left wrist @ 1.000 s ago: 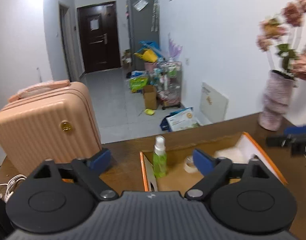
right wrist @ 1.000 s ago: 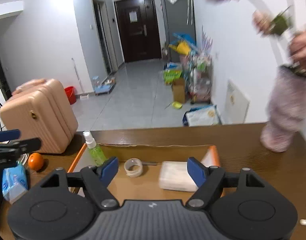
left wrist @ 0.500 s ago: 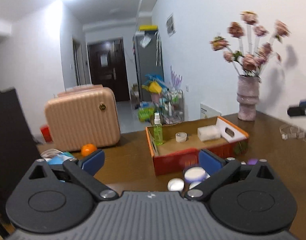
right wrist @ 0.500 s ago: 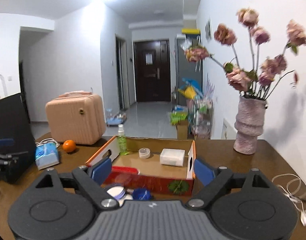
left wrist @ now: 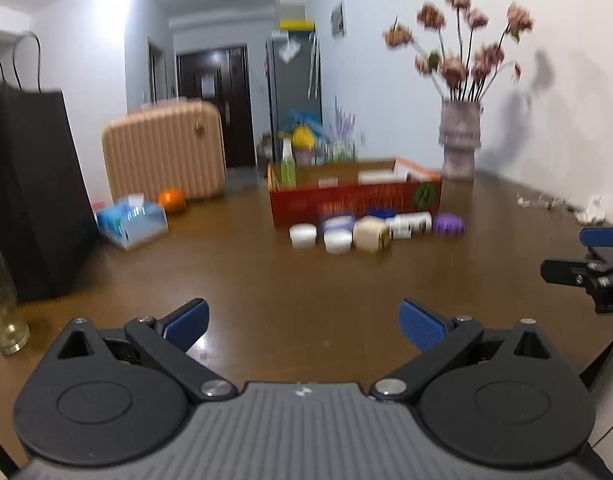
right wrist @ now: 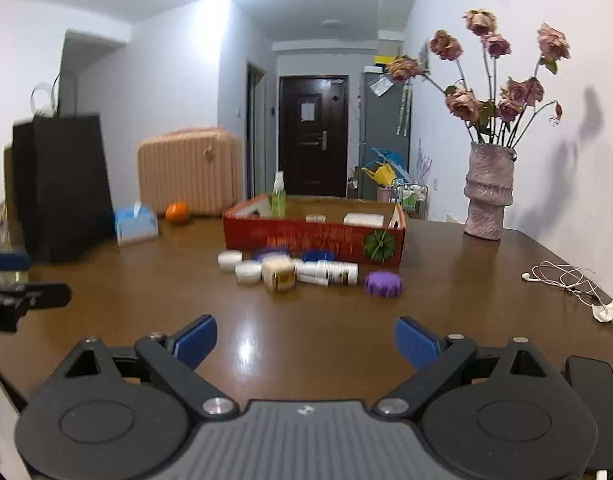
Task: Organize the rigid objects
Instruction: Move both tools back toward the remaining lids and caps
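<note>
A red cardboard box [right wrist: 314, 236] [left wrist: 354, 200] stands mid-table, holding a green spray bottle [right wrist: 277, 196], a tape roll [right wrist: 316, 218] and a white block [right wrist: 363, 219]. In front of it lie white jars [right wrist: 248, 271], a beige cube jar [right wrist: 279, 274], a white bottle on its side [right wrist: 335, 272] and a purple lid [right wrist: 383, 283]. My left gripper [left wrist: 304, 326] and right gripper [right wrist: 305, 342] are both open and empty, low over the table, well short of the items.
A pink suitcase [right wrist: 190, 170], an orange [right wrist: 176, 212], a tissue pack [right wrist: 136, 222] and a black bag [right wrist: 62, 184] stand at the left. A vase of flowers [right wrist: 489, 192] stands at the right, with earphones [right wrist: 562, 278] near the right edge.
Both grippers have pulled back and down from above the box to low over the near table. The loose items in front of the box have come into view.
</note>
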{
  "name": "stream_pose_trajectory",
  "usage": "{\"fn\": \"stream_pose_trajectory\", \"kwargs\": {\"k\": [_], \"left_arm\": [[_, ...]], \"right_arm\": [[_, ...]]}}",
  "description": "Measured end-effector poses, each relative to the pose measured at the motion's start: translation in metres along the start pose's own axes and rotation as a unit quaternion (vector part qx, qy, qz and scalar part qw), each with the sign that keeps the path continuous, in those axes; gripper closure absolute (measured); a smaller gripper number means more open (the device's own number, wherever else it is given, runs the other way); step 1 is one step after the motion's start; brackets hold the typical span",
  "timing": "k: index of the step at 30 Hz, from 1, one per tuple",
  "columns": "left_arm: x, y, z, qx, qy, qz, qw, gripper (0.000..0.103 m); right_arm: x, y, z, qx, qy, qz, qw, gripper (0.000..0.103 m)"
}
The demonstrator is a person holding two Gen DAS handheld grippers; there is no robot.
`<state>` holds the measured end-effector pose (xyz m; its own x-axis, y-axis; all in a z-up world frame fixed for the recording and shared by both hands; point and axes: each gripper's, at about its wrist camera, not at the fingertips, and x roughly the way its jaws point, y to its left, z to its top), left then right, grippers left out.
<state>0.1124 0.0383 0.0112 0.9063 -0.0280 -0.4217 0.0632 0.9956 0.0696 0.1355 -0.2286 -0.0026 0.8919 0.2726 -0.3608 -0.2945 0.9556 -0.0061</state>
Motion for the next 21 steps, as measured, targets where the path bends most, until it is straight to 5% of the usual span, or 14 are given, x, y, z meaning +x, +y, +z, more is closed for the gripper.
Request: {"fn": "stream_pose_trajectory", "kwargs": {"k": [11,21], "left_arm": [[0.078,-0.009,0.021,-0.005,0.049,-0.005,0.9988,0.001],[0.199,-0.029,0.066,0.032,0.074,-0.017,0.9966,0.029]], "right_arm": [[0.052,-0.014,-0.002,0.012,0.041,0.003,0.999,0.017],[0.157,-0.060,0.041,0.031,0.062,-0.044,0.997,0.026]]}}
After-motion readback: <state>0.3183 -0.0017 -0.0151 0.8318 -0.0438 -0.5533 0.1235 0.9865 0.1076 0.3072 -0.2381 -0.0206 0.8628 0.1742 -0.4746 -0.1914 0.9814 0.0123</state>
